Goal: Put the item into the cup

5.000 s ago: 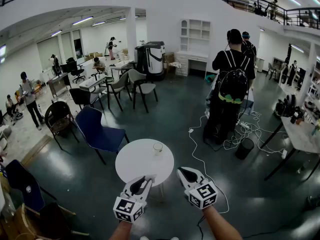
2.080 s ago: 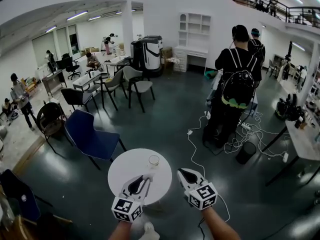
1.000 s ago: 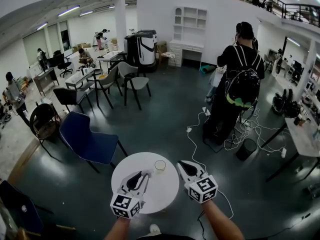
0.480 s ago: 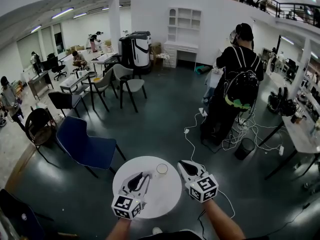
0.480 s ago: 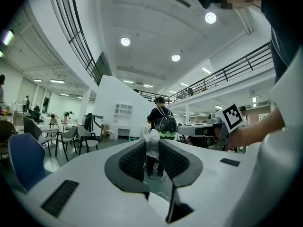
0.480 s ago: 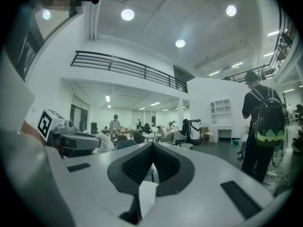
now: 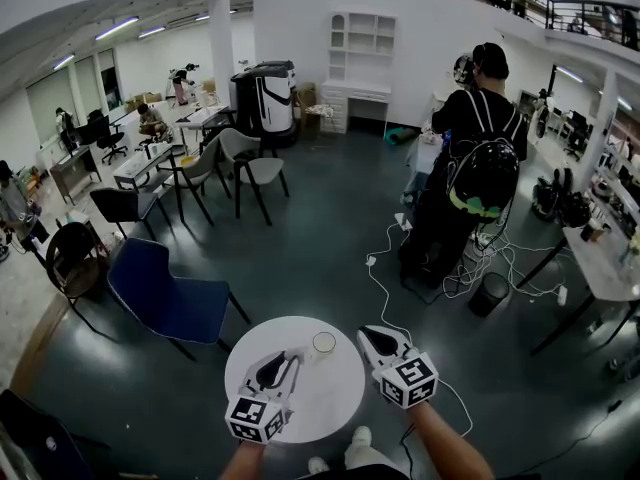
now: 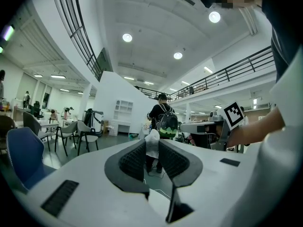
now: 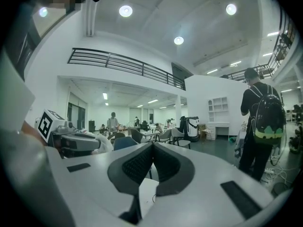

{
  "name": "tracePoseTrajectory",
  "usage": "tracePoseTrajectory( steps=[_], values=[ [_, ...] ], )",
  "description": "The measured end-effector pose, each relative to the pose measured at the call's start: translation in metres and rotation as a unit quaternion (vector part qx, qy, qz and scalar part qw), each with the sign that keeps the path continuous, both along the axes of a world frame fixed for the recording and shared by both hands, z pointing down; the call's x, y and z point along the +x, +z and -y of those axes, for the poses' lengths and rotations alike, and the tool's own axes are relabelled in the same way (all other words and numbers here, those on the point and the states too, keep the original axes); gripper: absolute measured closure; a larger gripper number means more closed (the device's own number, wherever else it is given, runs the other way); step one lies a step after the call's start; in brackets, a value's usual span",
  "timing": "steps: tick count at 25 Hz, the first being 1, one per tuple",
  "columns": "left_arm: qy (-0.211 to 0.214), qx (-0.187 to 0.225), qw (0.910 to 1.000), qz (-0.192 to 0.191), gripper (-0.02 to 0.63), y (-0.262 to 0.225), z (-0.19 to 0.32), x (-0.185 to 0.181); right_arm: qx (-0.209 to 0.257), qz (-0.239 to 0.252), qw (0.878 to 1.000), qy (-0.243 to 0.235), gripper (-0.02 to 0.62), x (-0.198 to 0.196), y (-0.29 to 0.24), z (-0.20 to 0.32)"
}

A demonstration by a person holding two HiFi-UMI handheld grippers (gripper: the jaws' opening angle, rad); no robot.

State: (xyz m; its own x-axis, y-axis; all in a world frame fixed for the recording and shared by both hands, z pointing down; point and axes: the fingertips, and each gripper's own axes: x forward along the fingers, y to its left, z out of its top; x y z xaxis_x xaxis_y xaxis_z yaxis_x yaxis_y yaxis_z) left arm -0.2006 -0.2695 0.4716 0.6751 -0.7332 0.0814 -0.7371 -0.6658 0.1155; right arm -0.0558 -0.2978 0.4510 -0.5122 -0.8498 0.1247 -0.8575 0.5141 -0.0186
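I have the item (image 8: 152,143) pinched in the left gripper (image 7: 290,356). Its jaws stand partly apart with the pads pressed on either side of it. In the left gripper view it is a small white lump, soft-looking, perhaps crumpled tissue or cloth, though I cannot be sure. It stands upright between the pads, with its top poking above the tips. The right gripper (image 7: 367,336) has its jaws together with nothing between them.

The cup (image 7: 323,343) is a small clear one. It stands upright on the round white desk (image 7: 322,396), towards the far edge. From the head view it sits between my two grippers, just beside the left tip, ahead of it and a little to the right. The right tip is near on the other side and about as close, but the left carries the load, so that is the one that counts.

The left gripper points level and neither gripper view shows the cup, so it must lie below the jaw bodies. I am judging its place from the head view alone.

As I read it, the next move is short. I bring the left tip across to the right and slightly forward until the item hangs over the cup's mouth, then ease the jaws apart. The mouth looks narrow against the jaws, so sideways aim is the risk. If the soft lump comes down off-centre, it could catch the rim and land on the desk.
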Motion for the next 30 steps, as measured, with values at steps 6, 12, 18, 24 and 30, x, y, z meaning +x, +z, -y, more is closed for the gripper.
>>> tracePoseTrajectory(
  steps=[6,12,18,24,30],
  values=[
    [-0.006,-0.008,0.9999,0.007,0.512,0.007,0.017,0.027,-0.001,0.006,1.0,-0.006,0.58,0.026,0.001,0.026],
    [-0.021,-0.012,0.9997,0.005,0.512,0.012,0.051,0.053,0.0,0.006,1.0,-0.022,0.58,0.049,0.004,0.065],
    [-0.03,-0.021,0.9993,0.009,0.512,0.029,0.09,0.081,-0.004,0.006,0.999,-0.032,0.58,0.076,0.016,0.106],
    [-0.043,-0.041,0.9979,0.025,0.512,0.052,0.136,0.098,-0.021,0.008,0.999,-0.038,0.58,0.097,0.037,0.152],
    [-0.056,-0.068,0.9952,0.043,0.512,0.084,0.166,0.107,-0.042,0.005,0.998,-0.046,0.58,0.107,0.069,0.181]
  ],
)
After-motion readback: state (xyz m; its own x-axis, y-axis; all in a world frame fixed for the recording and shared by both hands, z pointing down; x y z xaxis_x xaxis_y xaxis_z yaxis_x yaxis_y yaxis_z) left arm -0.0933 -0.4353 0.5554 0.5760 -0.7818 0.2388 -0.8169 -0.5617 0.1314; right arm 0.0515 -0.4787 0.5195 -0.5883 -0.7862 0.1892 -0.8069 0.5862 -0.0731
